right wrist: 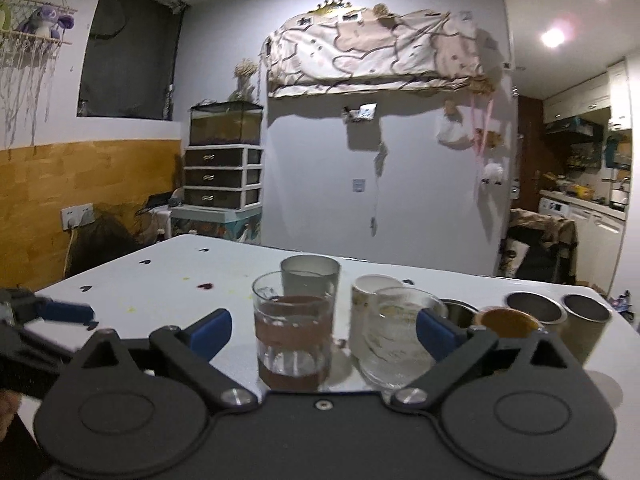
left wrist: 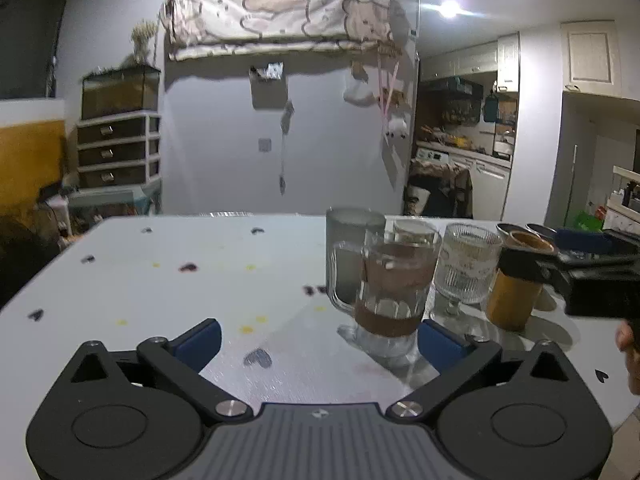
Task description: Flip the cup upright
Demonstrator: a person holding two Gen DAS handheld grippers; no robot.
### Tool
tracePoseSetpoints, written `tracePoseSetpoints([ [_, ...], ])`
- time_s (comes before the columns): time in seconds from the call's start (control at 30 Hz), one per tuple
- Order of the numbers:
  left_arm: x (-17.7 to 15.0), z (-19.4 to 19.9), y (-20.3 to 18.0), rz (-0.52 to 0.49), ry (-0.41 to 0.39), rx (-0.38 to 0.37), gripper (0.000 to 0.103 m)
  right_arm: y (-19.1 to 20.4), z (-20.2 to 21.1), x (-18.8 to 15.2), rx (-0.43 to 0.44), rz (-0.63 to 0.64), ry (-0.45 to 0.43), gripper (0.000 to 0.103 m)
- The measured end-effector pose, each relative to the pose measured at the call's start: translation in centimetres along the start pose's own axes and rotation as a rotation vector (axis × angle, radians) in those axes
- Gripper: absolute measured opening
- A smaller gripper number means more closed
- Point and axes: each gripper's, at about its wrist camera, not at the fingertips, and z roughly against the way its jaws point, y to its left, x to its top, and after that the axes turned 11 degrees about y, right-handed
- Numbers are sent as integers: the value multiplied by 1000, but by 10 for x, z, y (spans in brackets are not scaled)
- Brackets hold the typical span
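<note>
A clear glass mug with a brown band (left wrist: 390,288) stands upright on the white table (left wrist: 160,280), just ahead of my left gripper's right finger. It also shows in the right wrist view (right wrist: 294,340), standing between my right gripper's fingers. My left gripper (left wrist: 320,344) is open and empty. My right gripper (right wrist: 324,330) is open and empty. The right gripper shows at the right edge of the left wrist view (left wrist: 592,276). The left gripper shows at the left edge of the right wrist view (right wrist: 48,314).
Several other cups stand in a cluster: a grey frosted tumbler (right wrist: 310,276), a white mug (right wrist: 370,312), a ribbed stemmed glass (right wrist: 400,340), an orange cup (left wrist: 516,280) and steel cups (right wrist: 588,328). Small heart stickers dot the table. The table's right edge is near.
</note>
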Motion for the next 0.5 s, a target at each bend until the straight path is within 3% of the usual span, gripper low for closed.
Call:
tracePoseSetpoints([
  [0.5,-13,21,-12,21,-91,61,103,-23,42,-41,-131,-91,-19,103],
])
